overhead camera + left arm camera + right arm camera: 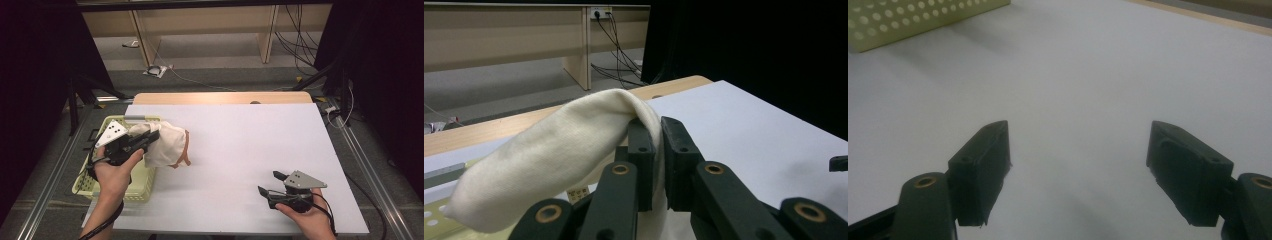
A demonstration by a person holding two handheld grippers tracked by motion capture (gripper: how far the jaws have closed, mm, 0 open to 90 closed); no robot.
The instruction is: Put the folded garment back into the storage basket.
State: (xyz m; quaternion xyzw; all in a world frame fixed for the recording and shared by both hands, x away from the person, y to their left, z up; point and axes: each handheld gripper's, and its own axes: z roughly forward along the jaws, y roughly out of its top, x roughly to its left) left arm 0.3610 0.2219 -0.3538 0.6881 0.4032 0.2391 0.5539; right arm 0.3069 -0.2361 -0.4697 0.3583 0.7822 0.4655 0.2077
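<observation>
From the high view, your left gripper [150, 136] is clamped on a cream cloth [167, 145] and holding it up over the left edge of the table [250, 150], right where the pale green basket [85, 186] sits half off that edge. The cloth hangs mostly on the table side of the basket rim, with a brownish strap or trim [186, 150] dangling at its right. Your right gripper [272, 184] sits near the front right corner, jaws spread, nothing in it.

In the left gripper view the jaws are squeezed nearly together with a fold of the cloth [554, 155] pinched between the pads [641, 150]. The rest bulges out to the left and droops. A bit of the basket [439, 220] peeks in at bottom left, and there's a small tag [578, 193] under the fabric, too small to read.

The right gripper view backs that up: jaws wide apart, just bare table [1088, 75] between them, and the perforated basket wall [923, 20] off in the far corner.

My read is you're mid-carry, moving the cloth between basket and table; which way, I can't tell. If it's coming out, you'd want to swing right and set it flat on open table before letting go, and mind that strap snagging the rim. The right gripper looks ready to help spread it.
</observation>
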